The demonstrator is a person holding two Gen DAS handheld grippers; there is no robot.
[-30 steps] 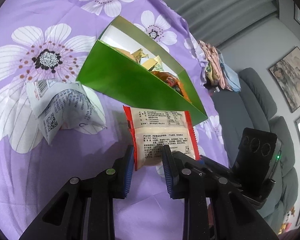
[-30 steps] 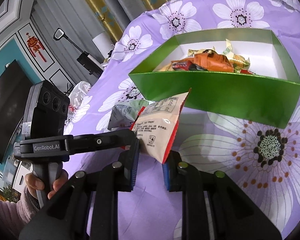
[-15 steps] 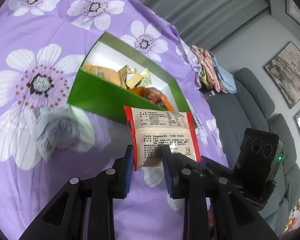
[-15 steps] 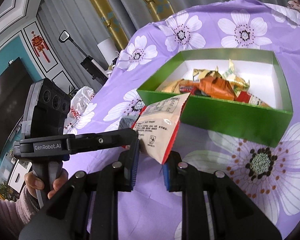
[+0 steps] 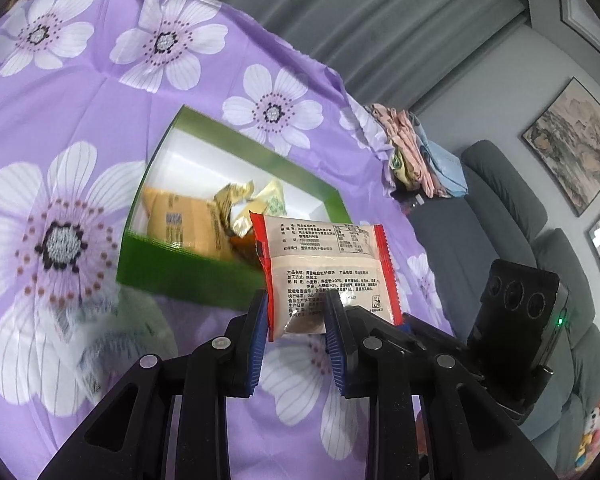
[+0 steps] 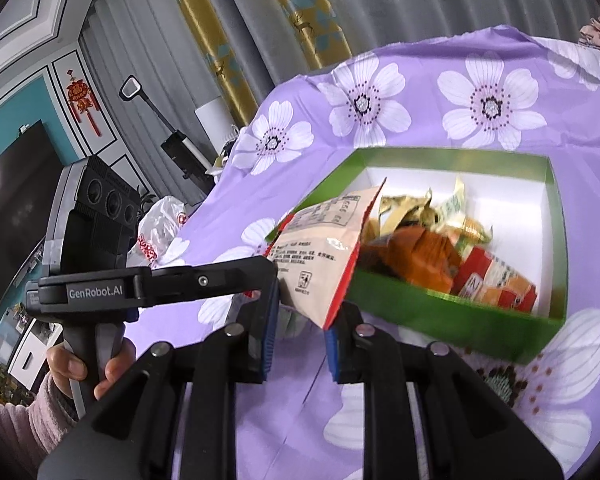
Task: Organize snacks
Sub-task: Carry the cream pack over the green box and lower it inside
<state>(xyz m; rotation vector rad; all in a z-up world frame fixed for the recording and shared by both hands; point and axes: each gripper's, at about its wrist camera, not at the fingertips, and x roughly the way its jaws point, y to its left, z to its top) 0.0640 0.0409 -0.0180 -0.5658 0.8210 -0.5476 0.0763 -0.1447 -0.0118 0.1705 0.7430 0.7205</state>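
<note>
In the left wrist view, the snack packet (image 5: 327,276) is seen at the lower centre of the frame, its lower edge pinched between the blue pads of the left gripper (image 5: 296,322), whose jaws are nearly closed and parted only by the packet. The packet stands roughly upright, printed back towards the camera, red crimped edges at its sides. Behind it, at mid-frame, the green box (image 5: 188,276) lies on the purple flowered cloth (image 5: 100,92), with wrapped snacks visible inside against its white floor. The right gripper's body is seen at the lower right, and a blurred white wrapper (image 5: 88,332) lies on the cloth at the lower left. In the right wrist view, the same packet (image 6: 320,256) is seen at the centre, its lower corner pinched in the fully closed jaws of the right gripper (image 6: 300,328), while the left gripper (image 6: 268,280) enters from the left, held by a hand (image 6: 88,364) at the lower left. The box (image 6: 452,320) fills the right half of the frame, with its orange and red packets heaped towards the near wall. It is judged that the packet is being carried to the box. The packet should be brought well over the near wall before either grip is eased, both grips should be let go together, and the bare white floor at the far side should be preferred.
</note>
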